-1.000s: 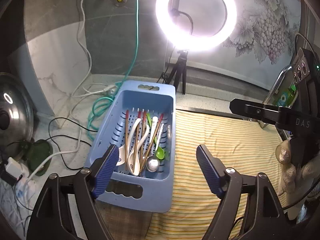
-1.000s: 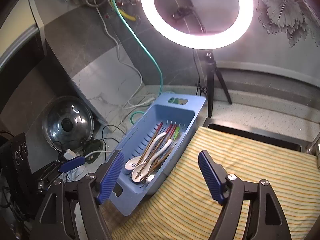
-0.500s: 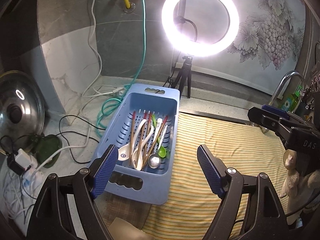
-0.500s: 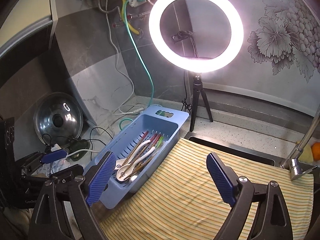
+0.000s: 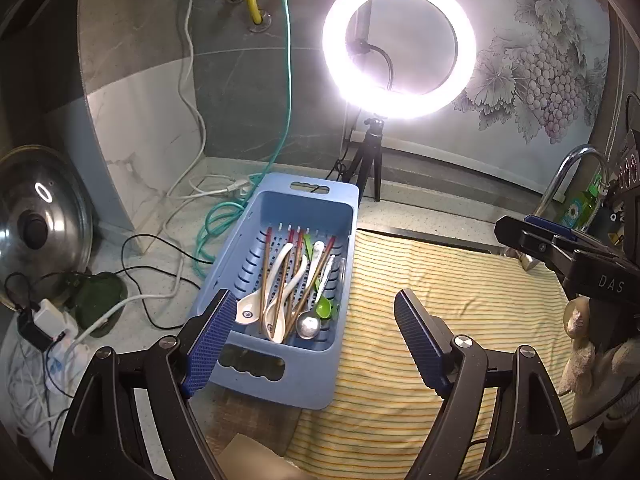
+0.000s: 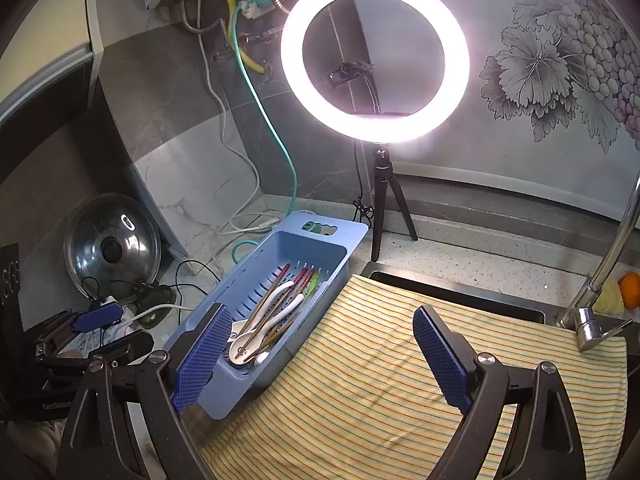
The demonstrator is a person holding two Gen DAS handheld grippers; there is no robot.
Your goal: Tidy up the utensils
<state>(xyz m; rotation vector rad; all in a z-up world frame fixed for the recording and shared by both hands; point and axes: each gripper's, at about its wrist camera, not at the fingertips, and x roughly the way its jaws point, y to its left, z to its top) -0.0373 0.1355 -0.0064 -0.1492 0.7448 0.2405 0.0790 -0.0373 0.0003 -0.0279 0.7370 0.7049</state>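
Blue basket (image 5: 320, 376) edge touches striped cloth (image 5: 440, 280) | both jaws wide, empty

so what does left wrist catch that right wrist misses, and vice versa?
Left wrist only: the right gripper entering at the far right, open and empty; a green bottle behind the faucet; the metal spoon and green spoon at the basket's near end, clearly seen.

Right wrist only: the left gripper low on the left, open and empty; an orange behind the faucet.

Both: the blue drain basket holding chopsticks and white spoons, the striped cloth, ring light, pot lid.
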